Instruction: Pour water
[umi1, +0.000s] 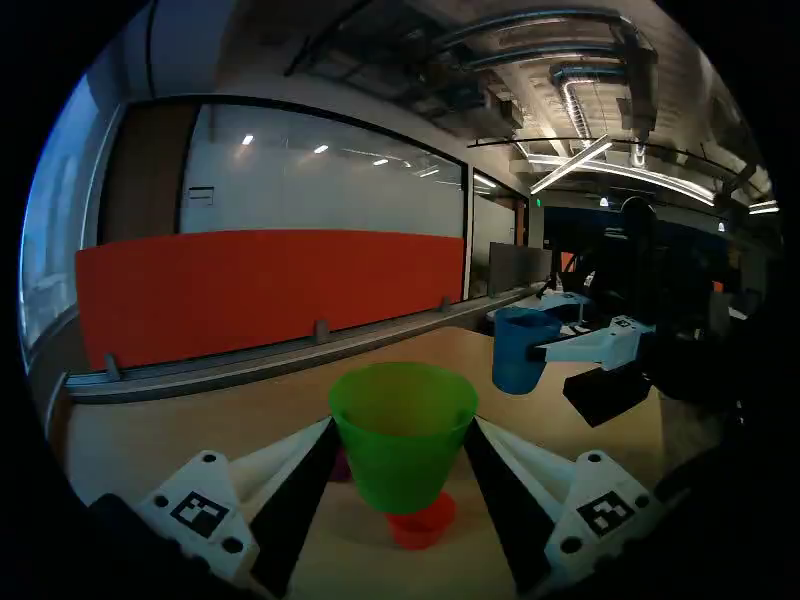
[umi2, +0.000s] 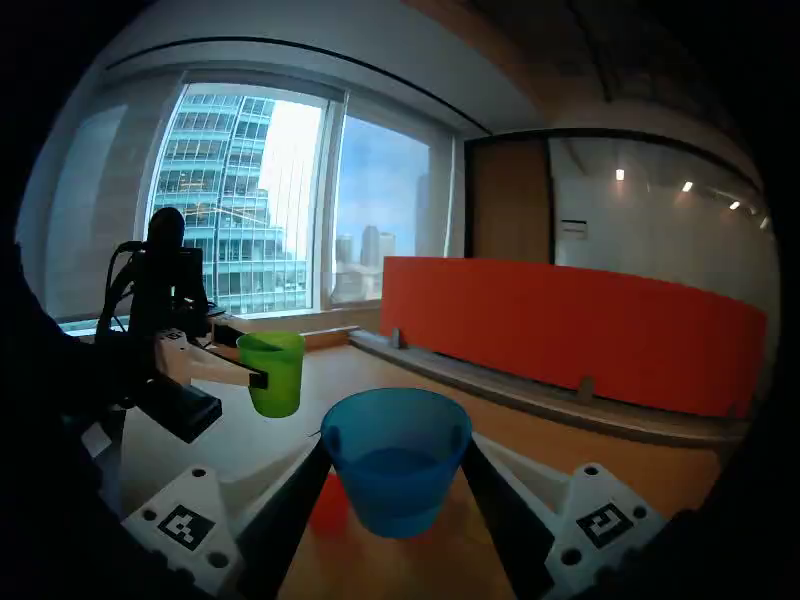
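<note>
The worktop (umi1: 200, 430) was a pale wooden surface that ran out toward a low grey rail. Behind the rail stood a long orange panel (umi1: 270, 285), with a glass wall (umi1: 320, 180) above it reflecting small ceiling lamps. Bare pipes (umi1: 560, 60) and slanted light strips (umi1: 570, 165) crossed the ceiling. In the right gripper view, tall windows (umi2: 250, 200) looked out on glass towers and a blue sky.

The left tongs (umi1: 400, 430) were clenched on a green cup (umi1: 403, 440), one finger pressing on each side of its tapered wall. The cup stood upright, mouth upward, and it looked to be held clear of the worktop. Whether anything was in it could not be told from either view.

The right tongs (umi2: 395, 455) grasped a blue cup (umi2: 395, 470) in the same way, with both fingers against its sides. This cup was also upright. A darker band in its lower part showed through the translucent wall and looked like water.

A small red cup (umi1: 422, 522) stood on the worktop. It lay just below and behind the base of the green cup in the left gripper view, and beside the lower left of the blue cup in the right gripper view.

Each view also showed the other cup farther off. The two held cups were apart and level with one another, and neither was tipped.
</note>
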